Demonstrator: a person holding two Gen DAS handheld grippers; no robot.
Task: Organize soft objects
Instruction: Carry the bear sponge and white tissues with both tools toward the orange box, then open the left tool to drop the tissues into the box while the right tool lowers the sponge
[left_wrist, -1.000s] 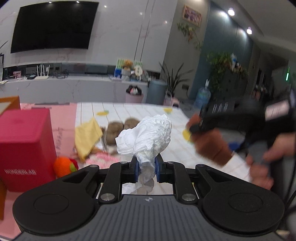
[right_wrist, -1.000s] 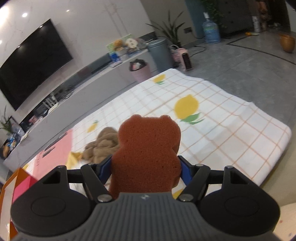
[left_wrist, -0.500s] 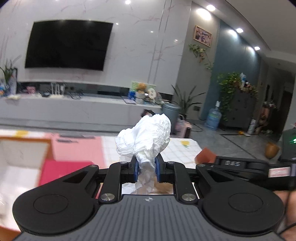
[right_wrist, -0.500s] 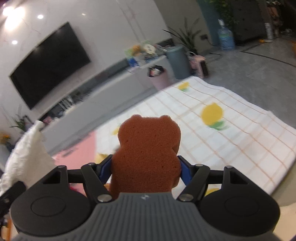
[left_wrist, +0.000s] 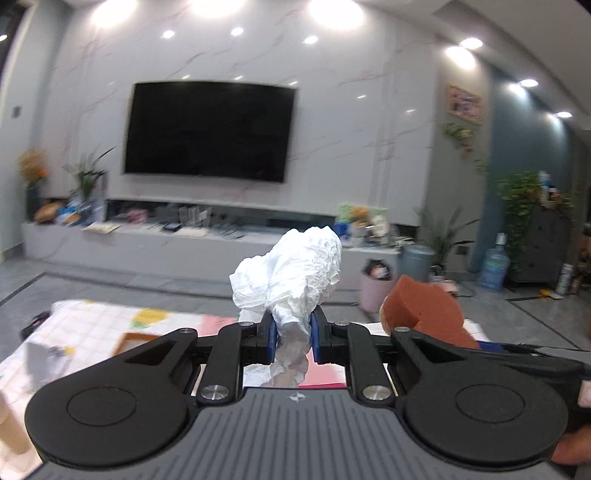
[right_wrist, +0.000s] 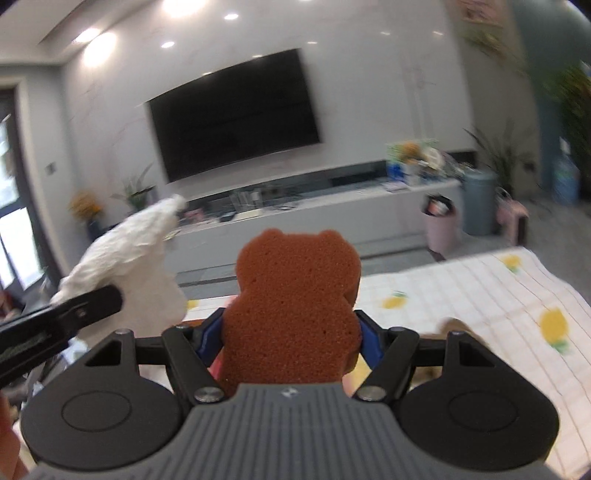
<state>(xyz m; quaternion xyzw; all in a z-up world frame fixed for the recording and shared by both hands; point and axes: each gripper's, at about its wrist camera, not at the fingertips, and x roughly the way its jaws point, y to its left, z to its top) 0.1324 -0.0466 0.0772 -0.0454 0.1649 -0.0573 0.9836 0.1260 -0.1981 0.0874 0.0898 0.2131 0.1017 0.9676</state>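
While no writing reads, left hand-held gripper (left_wrist: 291, 338) pinches tissue (left_wrist: 291, 266), right (right_wrist: 290, 338) bear sponge (right_wrist: 295, 295).

no readable text, labels, brands or numbers anywhere

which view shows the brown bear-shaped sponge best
The right wrist view: the brown bear-shaped sponge faces the camera whole, ears and body, clamped in the right gripper. The left wrist view catches only its edge.
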